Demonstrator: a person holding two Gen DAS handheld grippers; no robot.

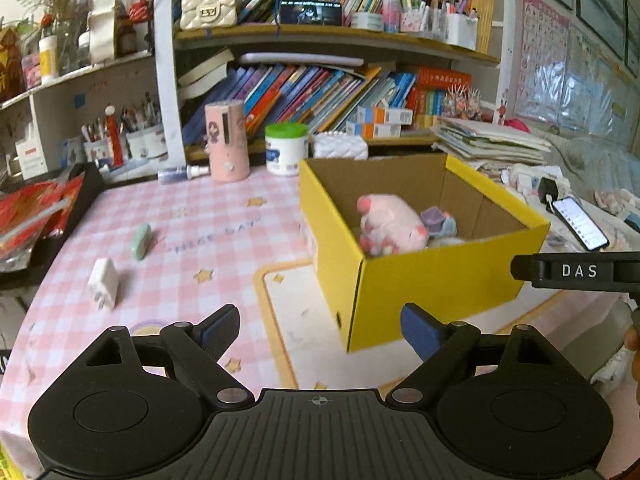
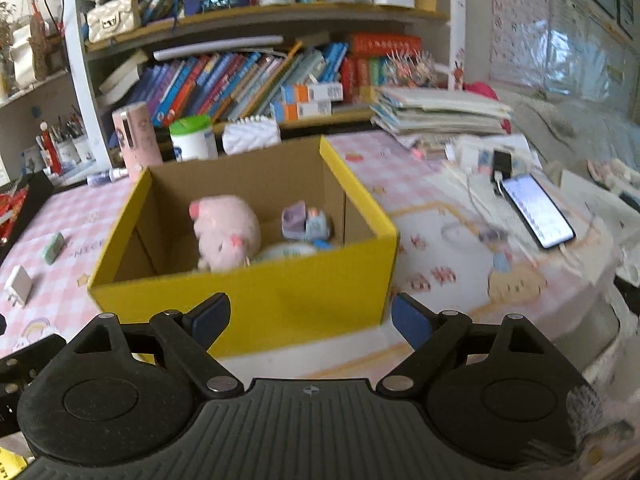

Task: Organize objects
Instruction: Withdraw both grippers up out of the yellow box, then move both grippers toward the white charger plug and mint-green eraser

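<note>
The yellow box (image 1: 436,280) sits on the bench (image 1: 192,240), already holding a pink plush (image 1: 390,224) and a small purple toy (image 1: 438,220). Left of it, well apart, a white charger (image 1: 103,283) and a green eraser (image 1: 141,242) lie loose. The left hand-held gripper (image 1: 320,334) is spread wide and carries nothing; the right hand-held gripper (image 2: 311,320), facing the box front, is likewise released and empty. The likely next pick is the charger: the left one should swing across, straddle its flat sides squarely, and close before lifting.
</note>
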